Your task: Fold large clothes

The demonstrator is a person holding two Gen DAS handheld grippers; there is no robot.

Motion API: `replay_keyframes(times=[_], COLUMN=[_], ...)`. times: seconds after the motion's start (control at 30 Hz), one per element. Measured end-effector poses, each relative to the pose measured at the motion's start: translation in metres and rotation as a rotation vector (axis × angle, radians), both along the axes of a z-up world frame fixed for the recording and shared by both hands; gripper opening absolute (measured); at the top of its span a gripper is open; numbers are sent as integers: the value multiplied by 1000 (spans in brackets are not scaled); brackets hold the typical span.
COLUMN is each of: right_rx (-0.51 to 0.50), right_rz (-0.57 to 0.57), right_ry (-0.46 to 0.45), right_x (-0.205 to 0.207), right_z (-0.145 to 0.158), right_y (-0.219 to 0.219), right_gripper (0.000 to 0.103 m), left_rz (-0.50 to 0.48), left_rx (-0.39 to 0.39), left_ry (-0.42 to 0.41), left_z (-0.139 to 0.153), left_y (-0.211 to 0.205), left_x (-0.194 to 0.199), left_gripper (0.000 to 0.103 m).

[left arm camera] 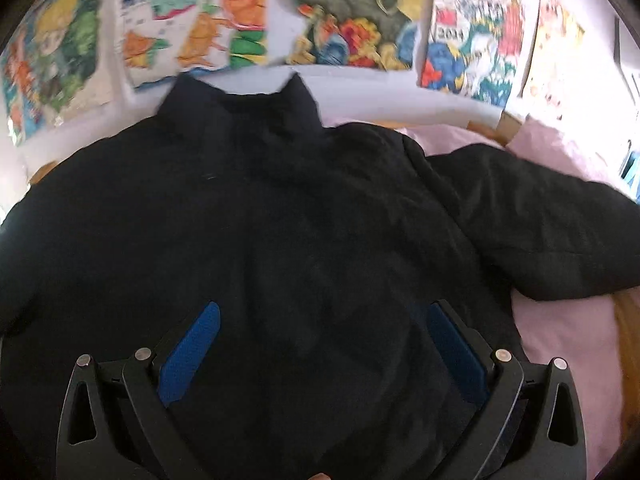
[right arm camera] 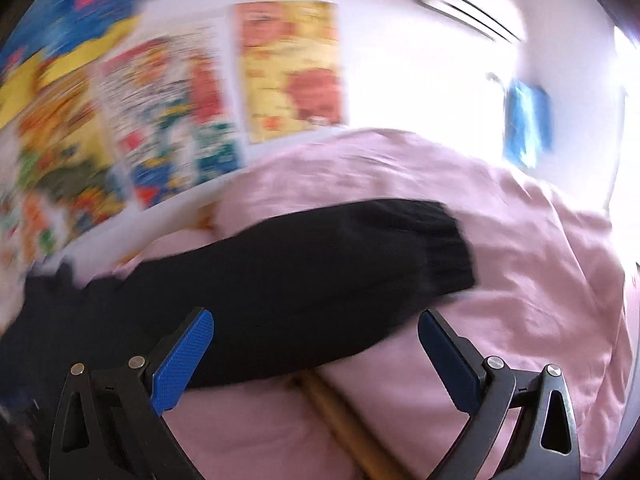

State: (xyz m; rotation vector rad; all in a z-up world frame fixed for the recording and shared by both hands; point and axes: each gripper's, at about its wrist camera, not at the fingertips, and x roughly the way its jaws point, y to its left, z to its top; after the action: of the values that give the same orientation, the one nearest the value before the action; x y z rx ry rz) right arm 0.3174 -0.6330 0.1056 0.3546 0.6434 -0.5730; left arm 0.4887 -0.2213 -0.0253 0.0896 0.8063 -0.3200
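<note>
Bright posters point(left arm camera: 352, 20) cover the wall behind a bed with pink sheets point(right arm camera: 520, 280). A soft black jacket point(left arm camera: 260, 220) lies flat there, collar away from the left gripper point(left arm camera: 324, 316), whose blue-padded fingers gape empty above it. Its sleeve point(right arm camera: 320, 256) stretches ahead of the equally wide-open right gripper point(right arm camera: 316, 320).

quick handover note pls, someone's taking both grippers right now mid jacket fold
Left claw: open, empty, over the body of the black jacket.
Right claw: open, empty, over the jacket's outstretched sleeve.
Jacket lies spread on the pink bedding, collar toward the poster wall.
Done: laid out; no fold visible.
Left: probably fold this sleeve in first, then the body.
</note>
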Motion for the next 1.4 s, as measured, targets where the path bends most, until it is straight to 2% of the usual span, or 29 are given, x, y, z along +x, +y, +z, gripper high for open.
replay_keyframes(times=[0.1,0.2,0.23,0.33,0.37,0.4,0.47,0.53,0.63,0.73,0.87,1.07,1.2,1.33,1.4], right_rx=[75,138,148,176,173,174,180,185,150,86,51,-6,-25,-44,-49], right_rz=[-89,-112,-124,-167,-177,-186,-194,-202,-196,-171,-78,177,364,526,590], right_ry=[-20,-38,-37,-60,-86,-102,-128,-152,-189,-253,-370,-464,-483,-483,-472], right_x=[-2,0,1,1,0,0,4,4,7,9,12,33,55,71,81], right_z=[-8,-19,-24,-35,-36,-36,-37,-37,-30,-11,26,73,86,83,76], right_y=[-33,-57,-63,-79,-82,-85,-88,-87,-79,-61,-29,58,125,189,219], right_gripper=[103,100,92,77,75,68,53,32,19,17,17,16,16,16,16], left_rz=[-30,-79,-89,-97,-100,-102,-98,-100,-101,-102,-103,-99,-104,-112,-116], left_rx=[15,61,83,130,124,118,115,128,125,62,-30,-184,-242,-286,-359], left_ry=[-1,33,52,68,68,69,85,84,89,106,136,181,119,54,38], left_z=[-18,-40,-48,-67,-70,-75,-84,-91,-93,-84,-65,-22,24,66,79], left_y=[-32,-59,-66,-75,-76,-75,-74,-75,-71,-55,-24,43,74,107,123], left_x=[16,29,33,41,44,47,53,53,54,55,57,54,31,5,-3], left_gripper=[102,102,102,102,102,102,102,102,102,102,102,102,102,102,102])
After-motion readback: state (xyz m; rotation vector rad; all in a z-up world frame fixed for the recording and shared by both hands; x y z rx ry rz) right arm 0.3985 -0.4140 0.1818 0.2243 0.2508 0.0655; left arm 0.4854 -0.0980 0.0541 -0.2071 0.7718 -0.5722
